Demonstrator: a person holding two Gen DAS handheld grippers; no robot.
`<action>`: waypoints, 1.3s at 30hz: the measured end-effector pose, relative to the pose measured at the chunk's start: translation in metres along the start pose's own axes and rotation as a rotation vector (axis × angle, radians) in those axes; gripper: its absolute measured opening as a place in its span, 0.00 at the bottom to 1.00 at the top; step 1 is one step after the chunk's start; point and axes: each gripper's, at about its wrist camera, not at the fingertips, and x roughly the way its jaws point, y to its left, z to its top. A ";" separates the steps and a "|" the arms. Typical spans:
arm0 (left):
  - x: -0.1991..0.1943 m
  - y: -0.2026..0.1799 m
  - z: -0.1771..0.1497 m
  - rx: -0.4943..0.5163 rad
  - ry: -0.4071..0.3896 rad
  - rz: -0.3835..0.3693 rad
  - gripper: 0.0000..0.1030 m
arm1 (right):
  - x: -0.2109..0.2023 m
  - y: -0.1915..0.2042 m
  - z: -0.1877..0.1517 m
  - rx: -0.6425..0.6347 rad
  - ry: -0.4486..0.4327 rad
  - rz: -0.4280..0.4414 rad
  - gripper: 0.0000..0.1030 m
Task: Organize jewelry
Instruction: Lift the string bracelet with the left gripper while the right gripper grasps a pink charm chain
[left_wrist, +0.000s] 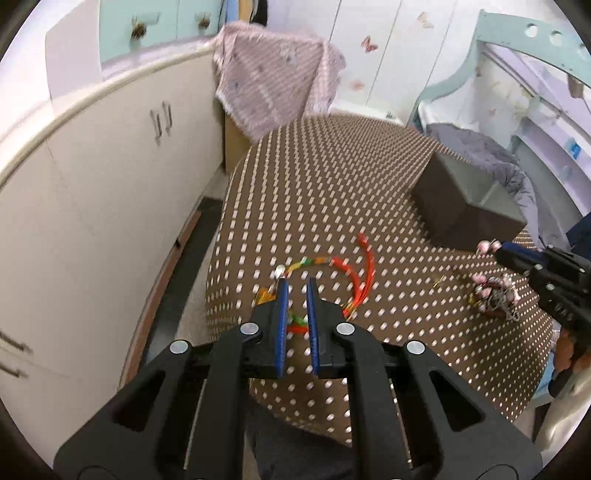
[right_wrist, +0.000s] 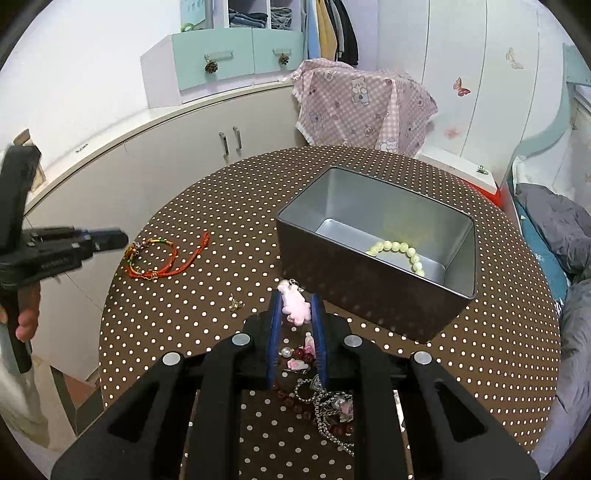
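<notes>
My right gripper (right_wrist: 296, 299) is shut on a pink bear charm (right_wrist: 295, 310), held just in front of the dark tin box (right_wrist: 354, 295). Under it lies a heap of dark red beads and silver chain (right_wrist: 325, 402). A pale green bead bracelet (right_wrist: 402, 251) rests inside the tin. A red cord bracelet (left_wrist: 347, 269) with coloured threads lies on the dotted tablecloth (left_wrist: 332, 177). My left gripper (left_wrist: 297, 282) hovers over it, its blue pads a narrow gap apart with nothing between them. From the left wrist view, the right gripper (left_wrist: 496, 251) shows the pink charm (left_wrist: 485, 245) at its tips.
A small gold charm (right_wrist: 235, 302) lies on the cloth between the red bracelet (right_wrist: 162, 258) and the tin. White cabinets (right_wrist: 155, 162) curve behind the round table. A pink checked cloth (right_wrist: 362, 107) drapes over something at the back. A bed with grey bedding (right_wrist: 554, 221) stands on the right.
</notes>
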 end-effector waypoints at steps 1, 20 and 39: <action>0.003 0.002 -0.002 -0.008 0.022 0.002 0.54 | 0.000 0.000 0.000 -0.001 -0.001 0.001 0.14; 0.030 -0.027 0.000 0.222 -0.005 0.087 0.06 | 0.002 0.000 -0.008 0.013 0.021 0.016 0.14; -0.005 -0.063 0.028 0.241 -0.146 -0.043 0.06 | -0.026 -0.019 -0.003 0.039 -0.050 -0.022 0.14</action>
